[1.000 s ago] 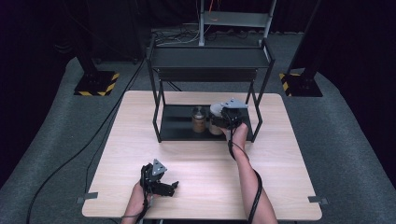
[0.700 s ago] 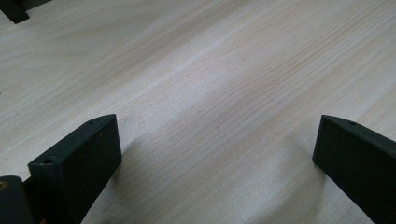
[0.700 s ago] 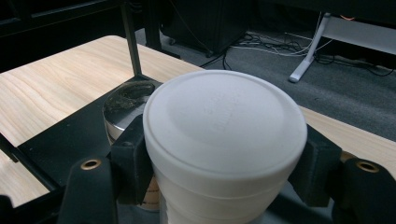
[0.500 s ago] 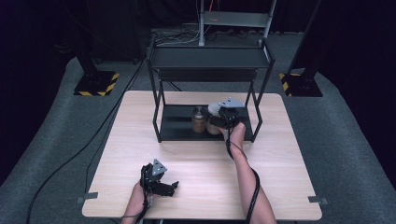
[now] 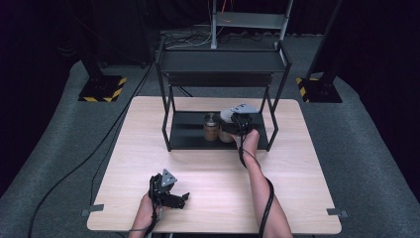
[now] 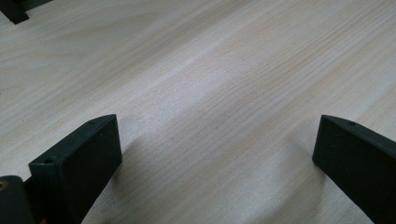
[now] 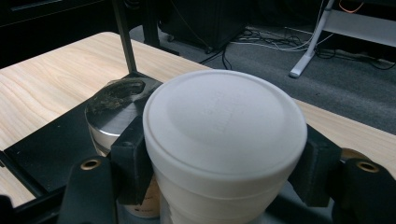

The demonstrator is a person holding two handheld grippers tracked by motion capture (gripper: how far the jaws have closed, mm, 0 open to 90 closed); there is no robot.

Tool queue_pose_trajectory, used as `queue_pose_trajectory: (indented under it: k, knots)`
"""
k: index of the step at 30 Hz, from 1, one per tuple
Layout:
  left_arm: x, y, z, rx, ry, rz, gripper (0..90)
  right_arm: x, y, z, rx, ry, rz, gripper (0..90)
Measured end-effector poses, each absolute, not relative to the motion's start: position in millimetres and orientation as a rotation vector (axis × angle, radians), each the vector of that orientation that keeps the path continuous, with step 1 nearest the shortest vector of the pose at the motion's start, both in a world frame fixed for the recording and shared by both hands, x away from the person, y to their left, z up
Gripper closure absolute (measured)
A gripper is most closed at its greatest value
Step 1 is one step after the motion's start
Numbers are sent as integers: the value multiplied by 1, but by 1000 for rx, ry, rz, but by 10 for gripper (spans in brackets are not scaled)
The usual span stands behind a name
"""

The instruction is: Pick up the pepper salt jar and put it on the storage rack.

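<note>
On the lower shelf of a black two-tier rack, my right gripper is shut on a white-lidded tub. In the right gripper view the tub sits between both black jaws, whose pads press its sides just under the lid. Close to the tub's left stands a small jar with a dented metal lid, also seen on the shelf. Whether tub and jar touch I cannot tell. My left gripper rests near the table's front edge, open and holding nothing over bare wood.
The rack's upper shelf overhangs the tub and the jar, and its thin black posts frame the opening. The wooden table ends at grey carpet. Stands with yellow-black bases and cables lie beyond.
My right gripper, with the white-lidded tub in it, has shifted slightly left toward the jar. The left gripper has stayed put.
</note>
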State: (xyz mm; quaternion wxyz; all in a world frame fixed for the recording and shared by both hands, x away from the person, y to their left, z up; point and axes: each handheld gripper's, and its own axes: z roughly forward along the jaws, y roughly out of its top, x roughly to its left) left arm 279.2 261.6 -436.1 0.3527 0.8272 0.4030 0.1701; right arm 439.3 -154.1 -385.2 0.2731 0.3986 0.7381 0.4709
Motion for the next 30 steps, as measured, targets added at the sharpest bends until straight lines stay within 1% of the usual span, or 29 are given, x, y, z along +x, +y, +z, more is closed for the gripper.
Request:
queue_pose_trajectory:
  k: [14,30]
  knots:
    - [279,261,-436,2140,1042,443,7,437,-164,-397,1066,1957,1326,332]
    - [279,261,-436,2139,1043,442,7,437,-163,-396,1062,1960,1317,329]
